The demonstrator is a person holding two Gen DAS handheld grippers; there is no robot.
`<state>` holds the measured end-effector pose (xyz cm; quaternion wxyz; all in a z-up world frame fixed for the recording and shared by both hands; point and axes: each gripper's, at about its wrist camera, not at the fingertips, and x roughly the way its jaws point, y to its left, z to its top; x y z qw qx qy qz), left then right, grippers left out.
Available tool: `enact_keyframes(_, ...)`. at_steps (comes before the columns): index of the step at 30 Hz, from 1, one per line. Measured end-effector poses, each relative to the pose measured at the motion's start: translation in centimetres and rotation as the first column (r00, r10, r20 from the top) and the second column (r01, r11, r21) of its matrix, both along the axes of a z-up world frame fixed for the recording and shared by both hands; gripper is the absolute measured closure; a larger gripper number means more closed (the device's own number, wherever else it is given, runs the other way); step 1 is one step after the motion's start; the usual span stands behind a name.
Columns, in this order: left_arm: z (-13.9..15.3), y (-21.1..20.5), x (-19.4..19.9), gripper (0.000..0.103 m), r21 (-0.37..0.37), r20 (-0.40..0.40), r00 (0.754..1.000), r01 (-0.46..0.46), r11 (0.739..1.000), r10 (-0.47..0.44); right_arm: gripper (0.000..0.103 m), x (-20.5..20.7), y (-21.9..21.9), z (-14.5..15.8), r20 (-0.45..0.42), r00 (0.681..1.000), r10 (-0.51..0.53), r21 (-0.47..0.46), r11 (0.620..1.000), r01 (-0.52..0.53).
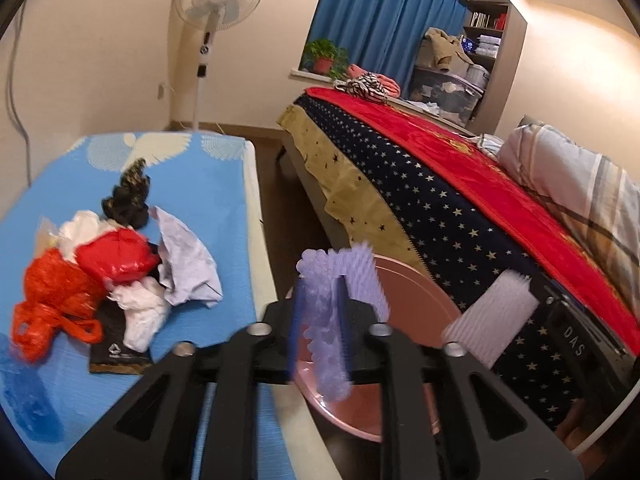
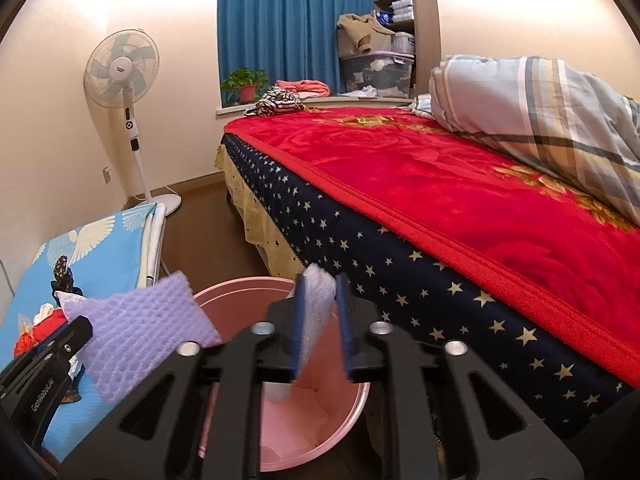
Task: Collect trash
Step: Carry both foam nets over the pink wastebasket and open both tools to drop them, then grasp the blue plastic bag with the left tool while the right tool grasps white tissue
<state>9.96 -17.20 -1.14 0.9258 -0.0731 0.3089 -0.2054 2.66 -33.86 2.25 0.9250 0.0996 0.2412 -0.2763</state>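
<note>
My left gripper (image 1: 320, 320) is shut on a purple foam net (image 1: 336, 280), holding it over the near rim of the pink bin (image 1: 420, 296). It also shows in the right wrist view (image 2: 136, 332). My right gripper (image 2: 320, 316) is shut on a white foam net (image 2: 316, 312) above the pink bin (image 2: 240, 292); that piece shows in the left wrist view (image 1: 492, 316). A trash pile (image 1: 116, 268) of red and orange bags, white bags, crumpled paper and a black wrapper lies on the blue table (image 1: 208, 184) to the left.
A bed (image 2: 440, 184) with a red blanket and star-patterned side runs along the right, close to the bin. A folded quilt (image 2: 540, 104) lies on it. A standing fan (image 2: 128, 80) is at the far wall. A blue plastic bag (image 1: 24, 396) lies at the table's near left.
</note>
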Motion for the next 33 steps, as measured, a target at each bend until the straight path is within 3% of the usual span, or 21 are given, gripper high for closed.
enact_keyframes(1, -0.1, 0.1, 0.0, 0.070, 0.005, -0.002, 1.000, -0.006, 1.000, 0.006, 0.057, 0.0, 0.0, 0.0, 0.003, 1.000, 0.000, 0.002, 1.000, 0.000)
enact_keyframes(6, 0.1, 1.1, -0.2, 0.066, 0.006, 0.001, 1.000, -0.028, 1.000, 0.028, 0.053, 0.1, 0.9, 0.3, 0.018, 0.999, 0.034, -0.013, 0.999, -0.034)
enact_keyframes(25, 2.1, 9.2, -3.6, 0.066, 0.013, 0.078, 0.986, -0.146, 0.989, 0.144, 0.052, -0.2, 4.8, 0.6, 0.058, 0.978, 0.200, 0.033, 0.979, -0.203)
enact_keyframes(33, 1.8, 14.0, -5.5, 0.066, 0.037, 0.091, 0.960, -0.268, 0.963, 0.264, 0.053, 0.0, 7.3, 0.2, 0.075, 0.954, 0.289, 0.066, 0.954, -0.294)
